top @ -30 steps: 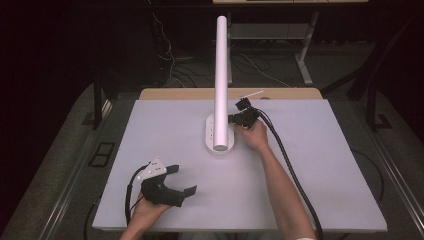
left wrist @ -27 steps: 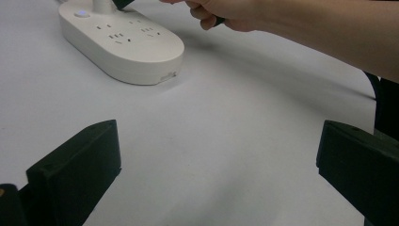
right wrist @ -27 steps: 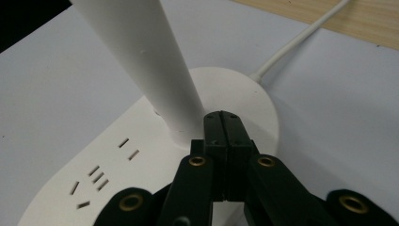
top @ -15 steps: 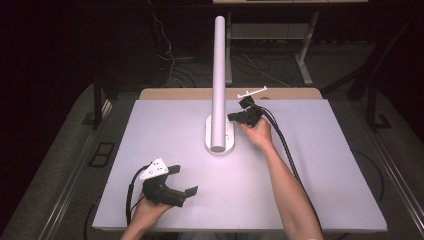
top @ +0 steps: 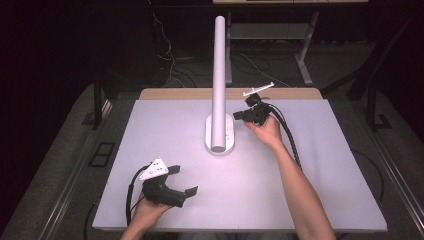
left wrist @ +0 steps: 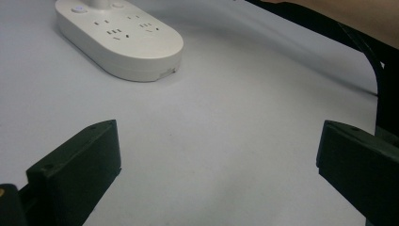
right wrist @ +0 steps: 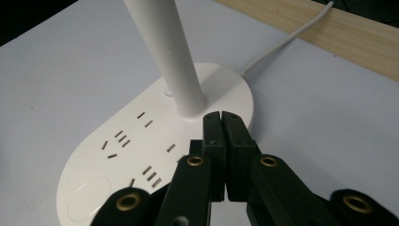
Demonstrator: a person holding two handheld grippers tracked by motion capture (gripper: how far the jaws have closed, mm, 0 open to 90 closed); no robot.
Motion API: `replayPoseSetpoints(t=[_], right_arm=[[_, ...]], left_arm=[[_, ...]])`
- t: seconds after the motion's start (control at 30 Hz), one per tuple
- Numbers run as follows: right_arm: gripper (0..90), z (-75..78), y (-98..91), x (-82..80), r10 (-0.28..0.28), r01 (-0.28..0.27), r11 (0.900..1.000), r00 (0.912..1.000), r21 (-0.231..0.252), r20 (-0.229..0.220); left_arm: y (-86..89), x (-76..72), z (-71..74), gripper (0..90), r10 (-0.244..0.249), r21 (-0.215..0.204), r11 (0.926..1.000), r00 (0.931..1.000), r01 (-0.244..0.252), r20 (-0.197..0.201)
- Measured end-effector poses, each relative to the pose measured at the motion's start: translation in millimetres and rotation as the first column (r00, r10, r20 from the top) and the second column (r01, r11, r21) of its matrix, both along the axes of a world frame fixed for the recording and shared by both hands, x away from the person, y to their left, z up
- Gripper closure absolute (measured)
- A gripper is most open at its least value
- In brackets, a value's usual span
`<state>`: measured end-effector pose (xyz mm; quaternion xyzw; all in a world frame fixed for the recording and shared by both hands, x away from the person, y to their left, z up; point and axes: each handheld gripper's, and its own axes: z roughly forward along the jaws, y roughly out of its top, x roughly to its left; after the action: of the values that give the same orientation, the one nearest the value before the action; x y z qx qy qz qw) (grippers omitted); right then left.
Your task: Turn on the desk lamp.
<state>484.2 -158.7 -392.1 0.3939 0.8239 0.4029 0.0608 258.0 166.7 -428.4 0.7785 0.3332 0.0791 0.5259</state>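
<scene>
A white oval socket base (top: 220, 142) carries a tall white pole (top: 218, 75) in the middle of the pale table (top: 310, 175). My right gripper (top: 237, 116) hovers just right of the pole, jaws pressed together with nothing between them. In the right gripper view its tips (right wrist: 221, 117) hang over the base (right wrist: 117, 160), close to the foot of the pole (right wrist: 171, 56). At the near left my left gripper (top: 184, 181) stays low over the table, jaws wide apart and empty. The left gripper view has its jaws (left wrist: 219, 165) aimed toward the base (left wrist: 122, 40).
A white cord (right wrist: 282, 44) runs from the base over a wooden strip (right wrist: 339, 33) at the table's far edge. The right gripper's black cable (top: 290, 140) trails along the forearm. Dark floor, cables and desk legs (top: 305, 65) lie beyond the table.
The right gripper has risen a little beside the pole and stays shut. The left gripper has not moved.
</scene>
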Motion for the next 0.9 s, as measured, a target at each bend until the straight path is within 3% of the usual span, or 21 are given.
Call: replayPoseSetpoints(t=[0.13,0.27,0.33,0.37,0.4,0.43,0.47,0.6,0.63,0.67,0.7,0.83,0.9], right_arm=[[86.6,7.1,-5.9,-7.7,0.012,-0.012,0.9999,0.9999,-0.005,0.007],[78.8,15.9,-12.3,-17.4,0.025,-0.025,0.9997,0.9996,-0.002,0.013],[71.8,19.4,-15.5,-23.1,0.025,-0.025,0.9997,0.9995,-0.005,0.016],[62.8,22.2,-18.5,-29.3,0.014,-0.014,0.9999,0.9997,-0.009,0.021],[62.8,22.2,-18.5,-29.3,0.014,-0.014,0.9999,0.9997,-0.009,0.021],[53.7,24.8,-22.8,-34.8,0.01,-0.01,0.9999,0.9996,-0.009,0.027],[53.7,24.8,-22.8,-34.8,0.01,-0.01,0.9999,0.9996,-0.009,0.027],[36.8,29.7,-32.8,-45.3,0.004,-0.004,0.9998,0.9998,0.018,0.021],[31.3,31.1,-34.9,-48.5,-0.005,0.004,0.9997,0.9997,0.023,0.024],[19.2,32.9,-38.8,-54.3,-0.007,0.007,0.9996,0.9999,0.027,0.007],[19.2,32.9,-38.8,-54.3,-0.007,0.007,0.9996,0.9999,0.027,0.007],[0.0,34.6,-46.6,-67.1,-0.011,0.011,0.9998,0.9999,0.018,0.004],[0.3,36.1,-50.5,-73.7,-0.016,0.016,0.9996,0.9998,0.024,0.009]], left_arm=[[0.6,-0.4,0.2,0.0,0.001,-0.001,1.0,1.0,-0.001,0.0],[0.1,-0.4,-0.1,0.0,0.002,0.001,1.0,1.0,-0.002,0.0],[-0.3,-0.3,-0.3,0.0,0.003,0.002,1.0,1.0,-0.003,-0.001],[-0.4,-0.4,-0.3,0.0,0.004,0.004,1.0,1.0,-0.004,-0.001],[-0.5,-0.4,-0.4,0.0,0.002,0.005,1.0,1.0,-0.002,-0.002],[-0.6,-0.4,-0.4,0.0,0.001,0.006,1.0,1.0,-0.001,-0.001],[-0.7,-0.5,-0.3,0.0,0.001,0.005,1.0,1.0,-0.001,0.0],[-0.9,-0.7,-0.3,0.0,0.0,0.005,1.0,1.0,0.0,-0.002],[-0.9,-0.6,-0.5,0.0,-0.001,0.005,1.0,1.0,0.001,0.0],[-1.1,-0.7,-0.5,0.0,-0.002,0.005,1.0,1.0,0.002,-0.003],[-1.2,-0.8,-0.5,0.0,-0.002,0.006,1.0,1.0,0.002,-0.002],[-2.0,-1.5,-0.5,0.0,0.0,0.006,1.0,1.0,0.0,0.0],[-2.1,-1.6,-0.5,0.0,0.001,0.006,1.0,1.0,-0.001,0.0]])
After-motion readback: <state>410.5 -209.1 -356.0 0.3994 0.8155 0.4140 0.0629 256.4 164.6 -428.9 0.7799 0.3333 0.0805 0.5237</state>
